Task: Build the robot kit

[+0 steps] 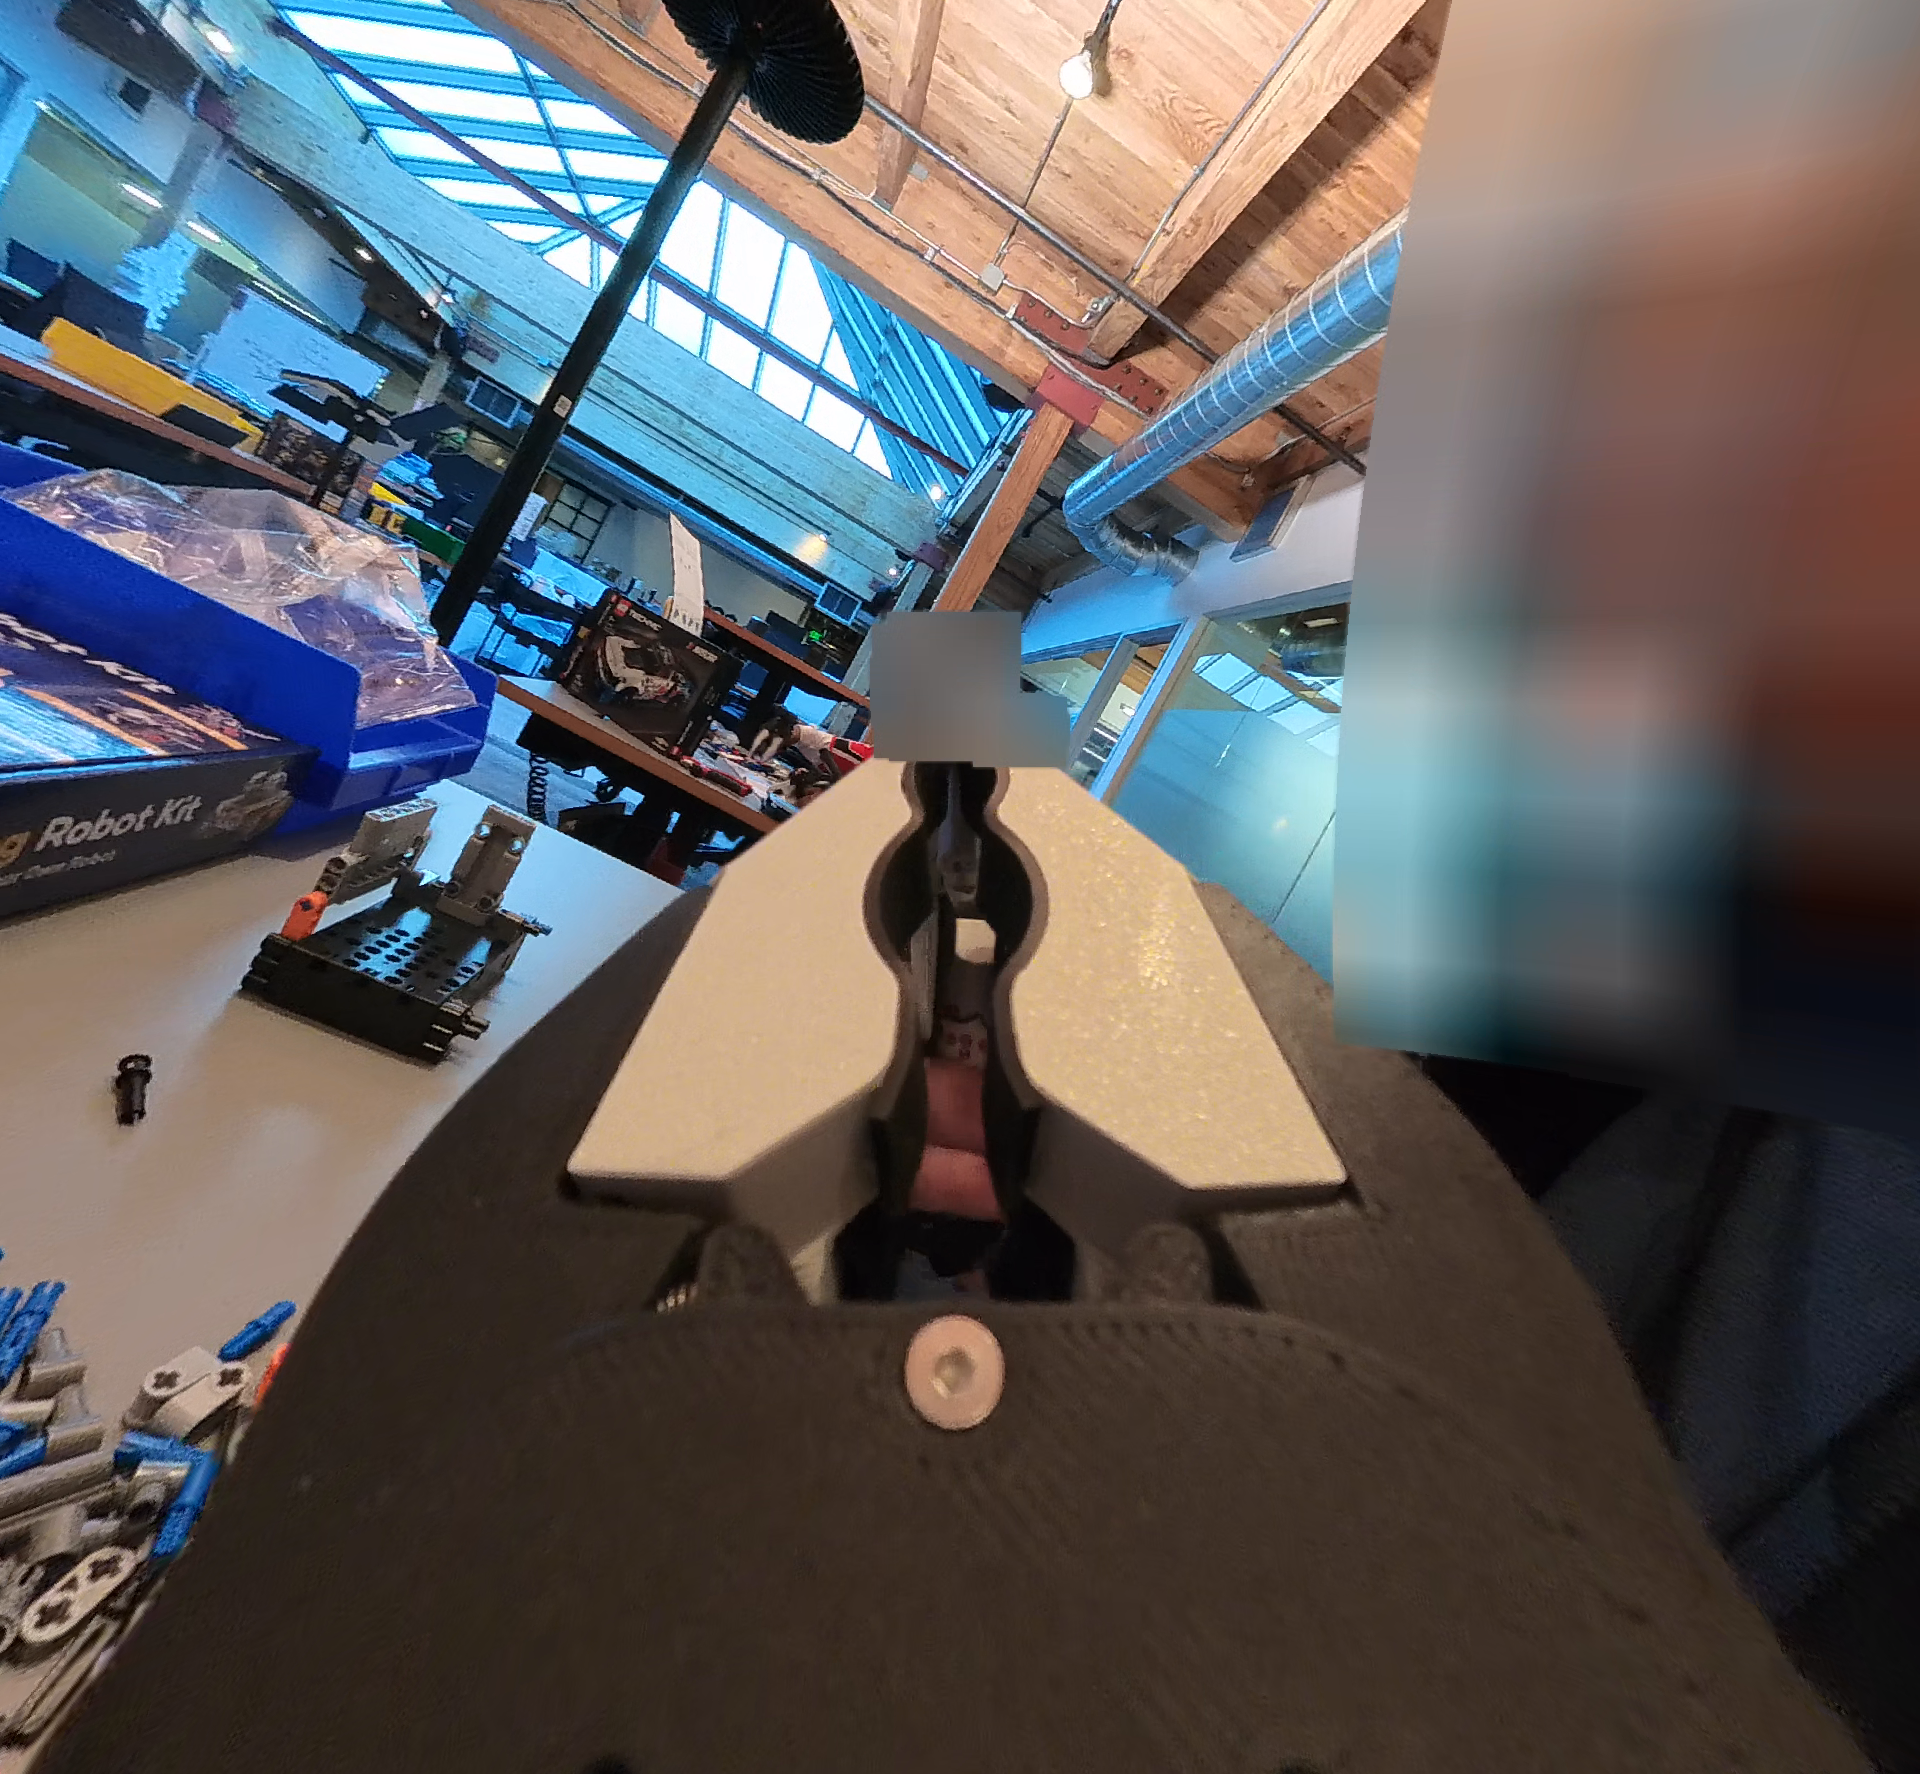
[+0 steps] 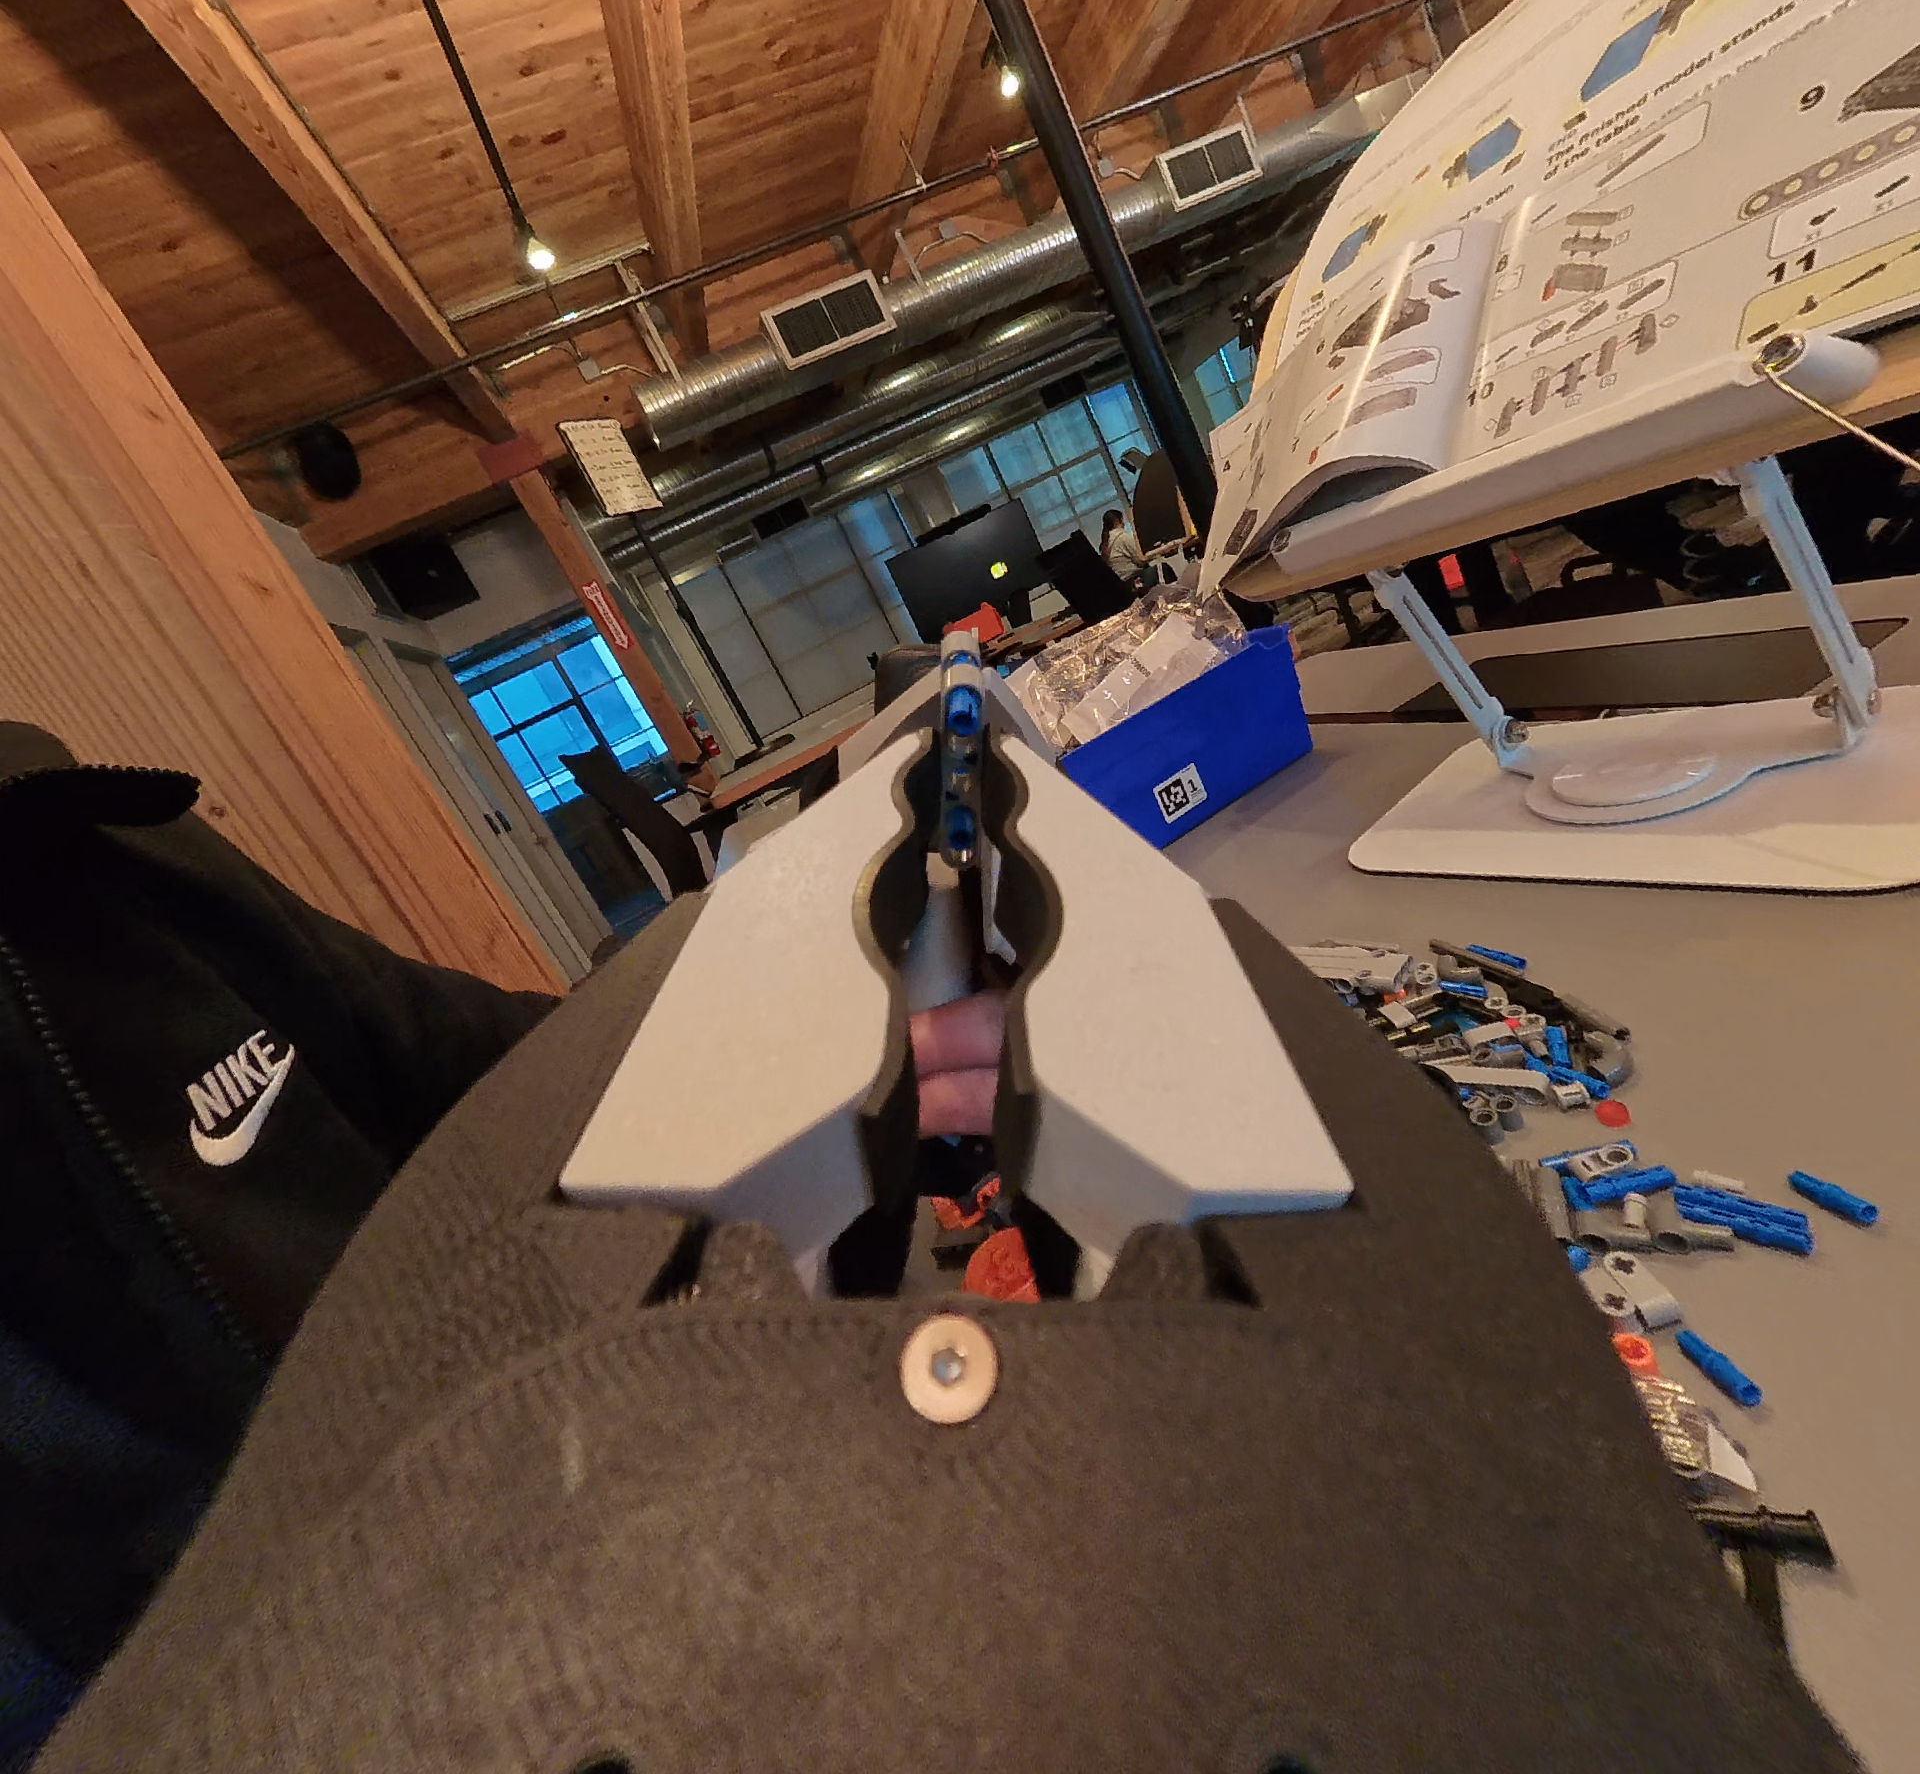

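My right gripper (image 2: pixel 961 737) is raised off the table and shut on a thin grey beam (image 2: pixel 961 675) fitted with blue pins (image 2: pixel 961 711). The beam stands upright between the tips and sticks out above them. My left gripper (image 1: pixel 956 774) is also raised, with its jaws nearly together around a thin grey part (image 1: pixel 954 857) seen edge-on in the gap. I cannot tell whether this is the same beam. Someone's fingers (image 2: pixel 951 1059) show through the gap below the jaws in both views.
A black pegged assembly (image 1: pixel 395 955), a loose black pin (image 1: pixel 132 1087) and a pile of grey and blue parts (image 1: pixel 94 1475) lie on the table. Also there are blue bins (image 2: pixel 1195 748), a kit box (image 1: pixel 125 789), a booklet (image 2: pixel 1662 218) on a white stand (image 2: pixel 1662 768), and another pile of parts (image 2: pixel 1507 1049).
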`<state>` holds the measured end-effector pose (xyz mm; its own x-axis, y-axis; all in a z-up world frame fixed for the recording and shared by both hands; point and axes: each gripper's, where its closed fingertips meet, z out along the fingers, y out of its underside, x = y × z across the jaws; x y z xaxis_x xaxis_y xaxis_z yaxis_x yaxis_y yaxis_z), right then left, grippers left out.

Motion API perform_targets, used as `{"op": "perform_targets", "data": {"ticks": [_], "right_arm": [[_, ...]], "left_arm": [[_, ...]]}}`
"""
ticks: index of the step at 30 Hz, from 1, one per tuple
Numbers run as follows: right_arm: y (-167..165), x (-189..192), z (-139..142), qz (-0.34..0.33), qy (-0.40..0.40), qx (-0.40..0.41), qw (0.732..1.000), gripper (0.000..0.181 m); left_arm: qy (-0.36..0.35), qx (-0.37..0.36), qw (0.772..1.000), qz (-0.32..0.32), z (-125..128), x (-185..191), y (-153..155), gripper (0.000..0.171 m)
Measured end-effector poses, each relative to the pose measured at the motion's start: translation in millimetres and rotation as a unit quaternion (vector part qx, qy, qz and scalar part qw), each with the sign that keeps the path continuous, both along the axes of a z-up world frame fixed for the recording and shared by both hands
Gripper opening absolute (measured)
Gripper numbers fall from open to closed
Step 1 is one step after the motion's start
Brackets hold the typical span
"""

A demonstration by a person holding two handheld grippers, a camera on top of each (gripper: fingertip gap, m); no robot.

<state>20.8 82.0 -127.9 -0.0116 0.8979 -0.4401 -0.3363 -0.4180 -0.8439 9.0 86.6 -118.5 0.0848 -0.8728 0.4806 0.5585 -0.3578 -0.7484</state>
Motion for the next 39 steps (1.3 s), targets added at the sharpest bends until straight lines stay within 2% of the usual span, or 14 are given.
{"op": "perform_targets", "data": {"ticks": [1, 12, 15, 23, 39], "right_arm": [[-0.5, -0.5, -0.2, 0.001, -0.005, 0.002, 1.000, 0.004], [-1.2, -3.6, -0.1, -0.027, -0.054, 0.044, 0.997, 0.004], [1.6, -0.9, 0.1, -0.032, -0.049, 0.029, 0.998, 0.004], [-3.0, -2.0, 1.2, -0.021, -0.050, 0.047, 0.997, 0.004], [-5.7, -3.3, -2.4, -0.007, -0.109, 0.102, 0.989, 0.004]], "left_arm": [[0.003, 0.002, 1.000, 0.002, 0.0, -0.1, -0.2, 0.000], [0.036, 0.022, 0.999, 0.029, 1.7, -1.5, -1.5, 0.000], [0.047, 0.024, 0.998, 0.029, -0.5, 0.1, -1.2, 0.000], [0.044, 0.030, 0.998, 0.024, 1.3, -0.5, -2.9, 0.000], [0.050, 0.029, 0.998, 0.017, -0.1, -0.4, -4.7, 0.000]]}}
